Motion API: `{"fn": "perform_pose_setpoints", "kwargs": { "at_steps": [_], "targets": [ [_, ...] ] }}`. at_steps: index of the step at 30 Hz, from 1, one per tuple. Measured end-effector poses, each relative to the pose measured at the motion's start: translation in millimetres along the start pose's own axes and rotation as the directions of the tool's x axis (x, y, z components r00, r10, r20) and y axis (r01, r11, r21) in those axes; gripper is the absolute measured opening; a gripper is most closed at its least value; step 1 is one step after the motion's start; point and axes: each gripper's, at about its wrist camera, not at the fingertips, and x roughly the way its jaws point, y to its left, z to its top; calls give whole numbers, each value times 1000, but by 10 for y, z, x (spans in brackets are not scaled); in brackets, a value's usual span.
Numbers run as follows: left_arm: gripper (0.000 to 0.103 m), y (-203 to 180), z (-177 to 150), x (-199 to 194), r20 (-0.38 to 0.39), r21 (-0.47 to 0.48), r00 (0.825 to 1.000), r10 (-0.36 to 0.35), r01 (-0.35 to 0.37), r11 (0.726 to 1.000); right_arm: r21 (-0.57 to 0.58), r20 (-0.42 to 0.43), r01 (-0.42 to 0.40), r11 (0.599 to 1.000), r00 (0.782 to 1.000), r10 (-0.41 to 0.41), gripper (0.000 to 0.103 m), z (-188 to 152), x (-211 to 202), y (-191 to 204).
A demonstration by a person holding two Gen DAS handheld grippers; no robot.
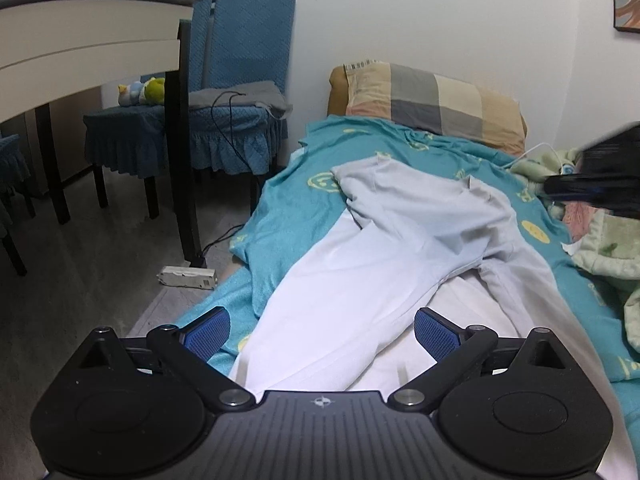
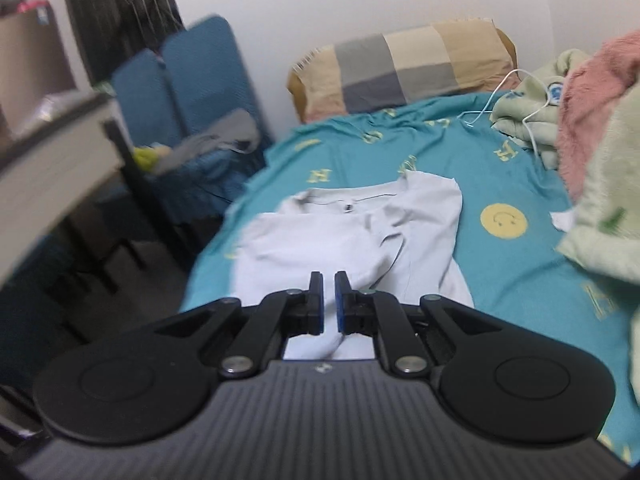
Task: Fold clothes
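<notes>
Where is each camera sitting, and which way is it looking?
Left wrist: on the left gripper, low over the shirt, facing along the bed to the pillow; its open fingers show.
Right wrist: on the right gripper, higher, facing the same way; its fingers pinch shirt cloth.
Both show shirt, bed, pillow and blue chairs.
</notes>
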Motion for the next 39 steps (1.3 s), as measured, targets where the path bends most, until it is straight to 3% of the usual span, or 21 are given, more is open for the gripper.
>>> {"fn": "perform_pose_setpoints", "kwargs": {
  "at_steps": [8, 16, 30, 32, 34, 35, 36, 39],
  "targets": [
    [100, -141, -40, -468, 45, 40, 999, -27, 25, 999, 22, -1, -27, 999, 1000, 27, 9, -447, -1394, 150],
    [100, -451, -178, -673, 17, 146, 999, -41, 38, 989, 28, -2, -37, 999, 999, 37, 9, -958, -1797, -18],
    [99, -502, -316, -473, -90, 189, 996, 26, -8, 982, 46, -16, -17, 999, 1000, 17, 11, -929, -1557, -131],
    [98, -492, -309, -440, -108, 202, 993, 41, -18, 979, 47, -16, -18, 999, 1000, 18, 18, -921, -1548, -145],
    [98, -489, -295, -407, -129, 233, 990, 52, -21, 972, 63, -7, -26, 998, 1000, 27, 43, -907, -1553, -184],
    [97, -485, -283, -396, -137, 253, 989, 58, -22, 967, 73, -1, -31, 997, 1000, 31, 48, -902, -1557, -203],
    [97, -475, -265, -389, -143, 275, 988, 65, -24, 961, 83, 5, -36, 996, 999, 36, 53, -897, -1561, -222],
    [97, -375, -168, -403, -164, 302, 984, 74, -22, 953, 103, 8, -43, 994, 999, 42, 54, -882, -1562, -265]
  ]
}}
